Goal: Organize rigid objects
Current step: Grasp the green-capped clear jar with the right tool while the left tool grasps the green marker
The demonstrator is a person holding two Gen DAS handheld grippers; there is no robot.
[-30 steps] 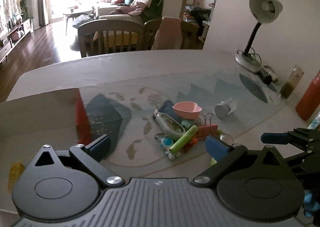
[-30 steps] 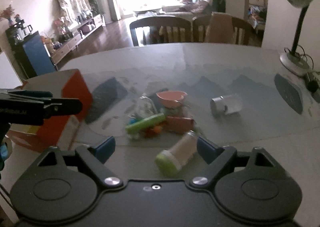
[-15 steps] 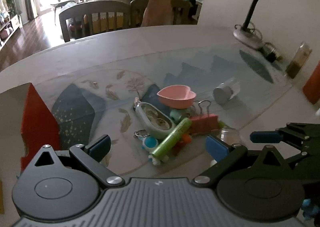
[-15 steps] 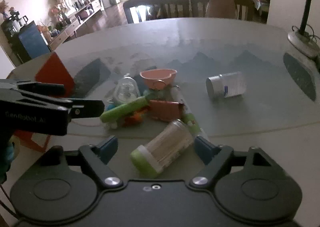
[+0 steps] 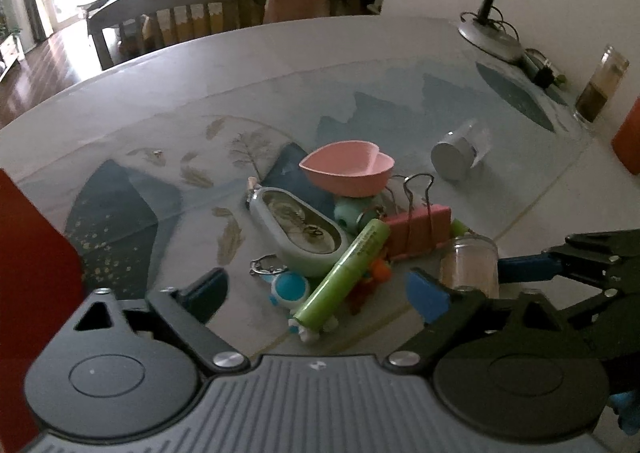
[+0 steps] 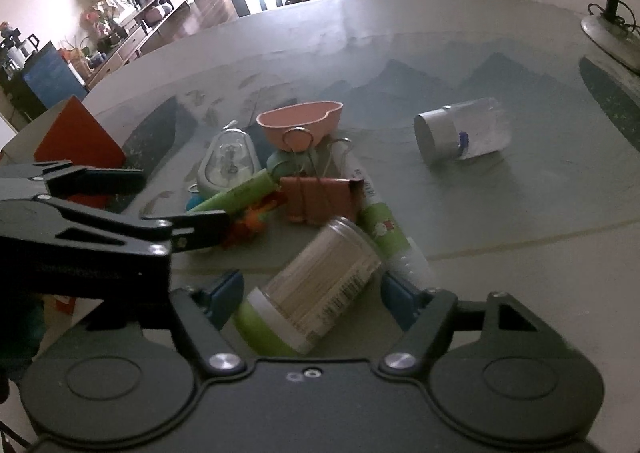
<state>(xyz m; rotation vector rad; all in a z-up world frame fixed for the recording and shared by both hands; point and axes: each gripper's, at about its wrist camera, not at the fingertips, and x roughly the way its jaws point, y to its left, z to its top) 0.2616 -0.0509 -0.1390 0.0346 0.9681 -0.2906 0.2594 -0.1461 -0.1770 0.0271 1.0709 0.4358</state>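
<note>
Print on the green-capped jar point(image 6: 316, 289) and the green tube point(image 5: 344, 273) is too blurred to read. That clear jar, packed with pale sticks, lies tilted at the desk's point(image 6: 520, 273) near edge between the closing fingers of the right tool point(image 6: 316, 295), which do not yet press it. The left tool point(image 5: 316, 289) is closing over the green tube, not touching it. The pink heart bowl point(image 5: 348, 167) is empty; farther right lies a silver-lidded jar point(image 6: 460, 133). Chairs point(image 5: 168, 13) stand behind.
</note>
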